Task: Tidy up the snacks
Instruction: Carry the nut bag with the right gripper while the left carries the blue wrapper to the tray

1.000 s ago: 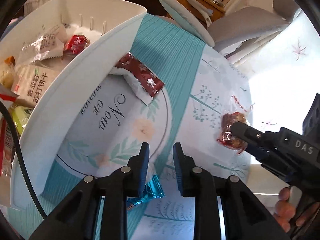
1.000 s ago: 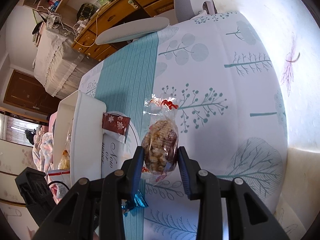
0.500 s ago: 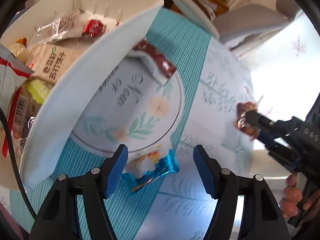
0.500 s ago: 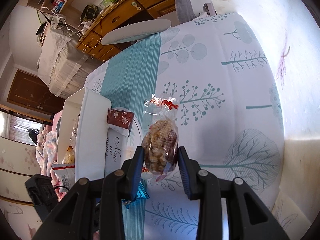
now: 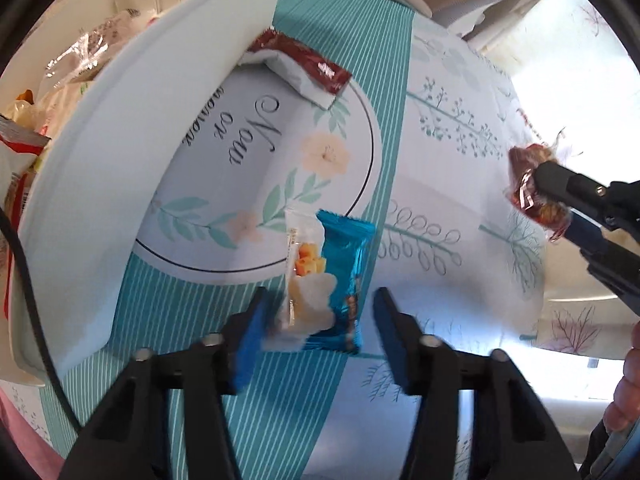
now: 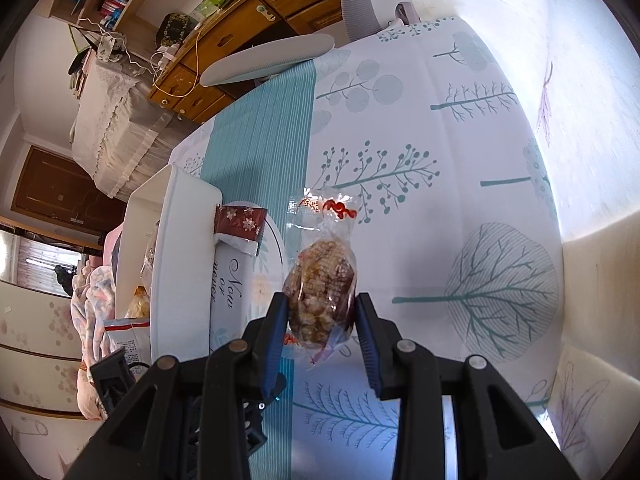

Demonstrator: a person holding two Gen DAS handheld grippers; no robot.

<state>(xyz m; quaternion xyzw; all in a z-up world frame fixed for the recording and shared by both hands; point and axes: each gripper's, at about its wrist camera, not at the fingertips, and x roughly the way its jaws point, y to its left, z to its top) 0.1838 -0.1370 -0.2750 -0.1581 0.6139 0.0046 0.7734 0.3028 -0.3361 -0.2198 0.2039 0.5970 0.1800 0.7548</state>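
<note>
My left gripper [image 5: 318, 322] is open, its jaws on either side of a blue and white snack pack [image 5: 328, 280] that lies on the tablecloth. My right gripper [image 6: 322, 320] is shut on a clear bag of brown crunchy snack [image 6: 320, 292] and holds it above the table; the bag also shows in the left wrist view [image 5: 532, 188]. A dark red snack packet [image 5: 300, 68] leans against the white basket [image 5: 120, 160], which holds several snacks. The red packet [image 6: 240, 220] and the basket [image 6: 180, 260] also show in the right wrist view.
A patterned cloth with a teal striped band [image 5: 344, 40] covers the table. A grey chair [image 6: 272, 60] and a wooden desk [image 6: 224, 28] stand beyond the far edge. The person's hand [image 5: 624, 384] is at the right.
My left gripper opened wide and came down around the blue and white pack. My right gripper kept hold of the snack bag and shifted slightly.
</note>
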